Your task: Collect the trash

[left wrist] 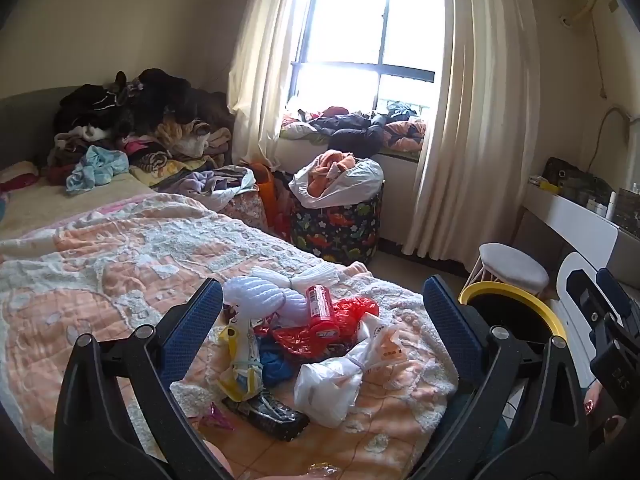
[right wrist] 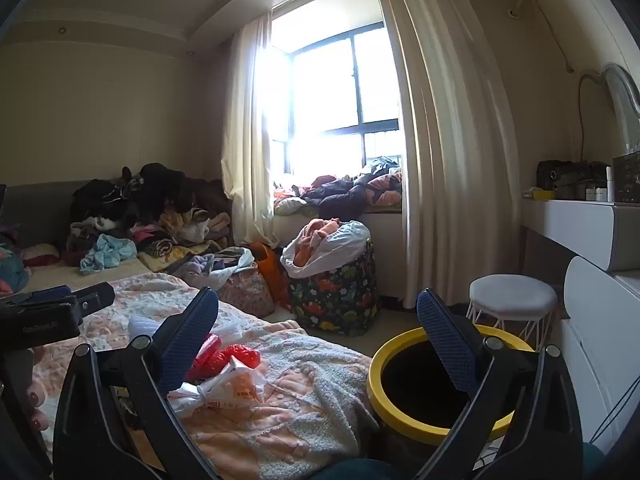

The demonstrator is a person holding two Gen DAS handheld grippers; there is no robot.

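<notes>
- Bed [left wrist: 120, 248], peach-and-white patterned blanket; takes up the left and centre of both wrist views.
- Clothes heap [left wrist: 132, 128] at the far end of the bed, by the wall.
- Dinosaur-print hamper [left wrist: 336, 228] on the floor below the window, white bag of orange cloth on top.
- Trash bin [right wrist: 432, 384], black with a yellow rim, on the floor just beside the bed's near corner; inside reads dark.
- White round stool [right wrist: 512, 296] behind the bin.
- Trash pile [left wrist: 304, 332] on the blanket at the near end of the bed: knotted white plastic bag [left wrist: 332, 388], crumpled red bag [left wrist: 320, 328], red bottle [left wrist: 320, 304] lying on its side, dark crushed packet [left wrist: 268, 412].
- Left gripper [left wrist: 324, 320]: jaws wide apart, nothing between the pads; tilted down over the pile, not touching it.
- Right gripper [right wrist: 320, 344]: jaws wide apart, empty; level, framing the blanket edge and the bin.
</notes>
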